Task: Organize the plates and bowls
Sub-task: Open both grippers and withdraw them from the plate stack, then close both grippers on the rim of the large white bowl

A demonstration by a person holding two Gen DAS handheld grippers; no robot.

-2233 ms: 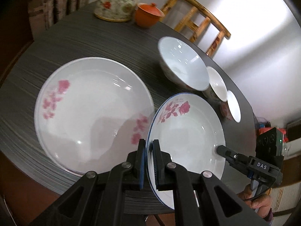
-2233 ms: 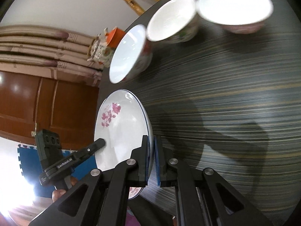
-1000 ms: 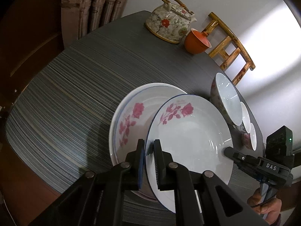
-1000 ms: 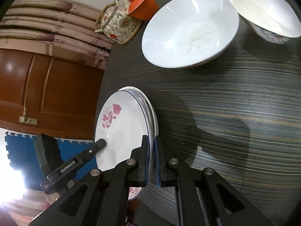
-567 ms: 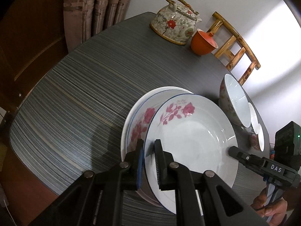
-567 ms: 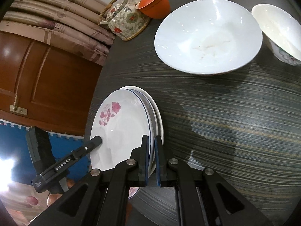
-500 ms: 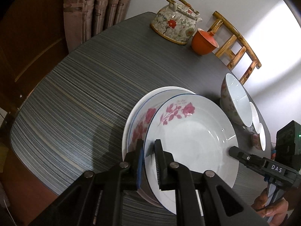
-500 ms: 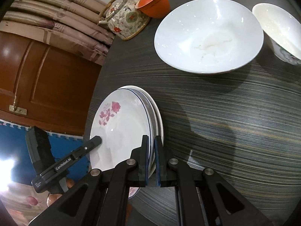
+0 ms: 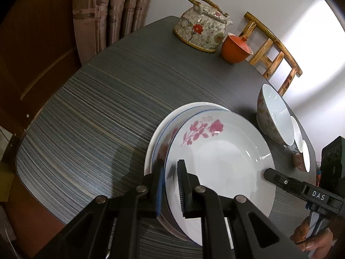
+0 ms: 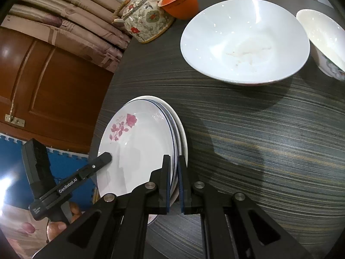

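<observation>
A white plate with a pink rose [image 9: 220,151] lies on top of a larger white plate [image 9: 168,125] on the dark table. My left gripper [image 9: 170,172] is shut on the rose plate's near rim. My right gripper [image 10: 174,168] is shut on the opposite rim of the same plate [image 10: 138,151]; it also shows at the right of the left wrist view [image 9: 278,179]. A big white bowl [image 10: 243,41] and a smaller bowl [image 10: 323,38] stand beyond. In the left wrist view the big bowl [image 9: 273,116] stands right of the plates.
A floral teapot [image 9: 200,32] and an orange lidded cup [image 9: 236,49] stand at the table's far edge, with a wooden chair [image 9: 273,49] behind. Small bowls [image 9: 301,151] line the right edge. A wooden door [image 10: 43,82] and curtains [image 9: 112,15] lie beyond the table.
The rose plate has been carried left over the larger plate and lowered until it lies nested on it. Both grippers still hold its rim.
</observation>
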